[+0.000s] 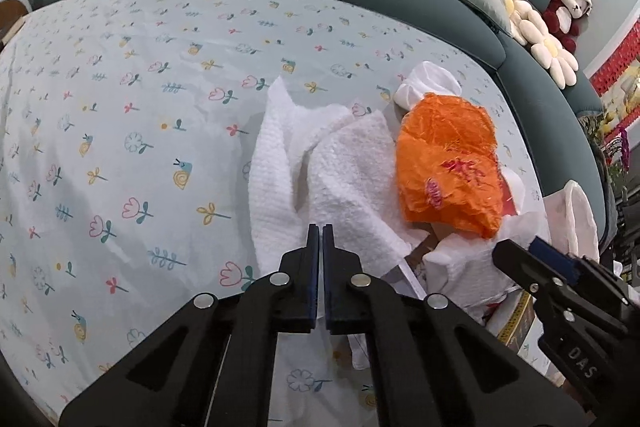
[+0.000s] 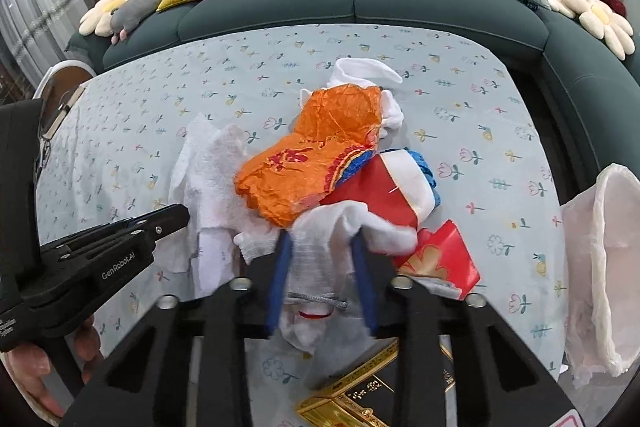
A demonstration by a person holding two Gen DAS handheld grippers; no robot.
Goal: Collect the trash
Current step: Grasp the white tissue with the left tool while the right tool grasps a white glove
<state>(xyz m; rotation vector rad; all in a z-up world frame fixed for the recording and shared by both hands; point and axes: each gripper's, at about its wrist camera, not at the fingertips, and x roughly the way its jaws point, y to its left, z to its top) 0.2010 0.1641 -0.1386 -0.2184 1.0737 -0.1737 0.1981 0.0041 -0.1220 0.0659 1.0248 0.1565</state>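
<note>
The right claw point(image 2: 322, 247) is gripping a crumpled white tissue point(image 2: 328, 227) at the near edge of the trash heap on the tabletop point(image 2: 500, 131). The left claw point(image 1: 321, 231) is sitting closed and seemingly empty over a white paper towel point(image 1: 340, 163). Next probably comes lifting toward the plastic bag point(image 2: 608, 259) right of it. Whatever lies under the orange wrapper point(image 2: 312, 163) ahead is hidden.

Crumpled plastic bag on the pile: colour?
Orange plastic bag with red print; clearest in the right wrist view.

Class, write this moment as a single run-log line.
left gripper: shut over white paper towel | right gripper: shut on white tissue | orange wrapper: on table
</note>
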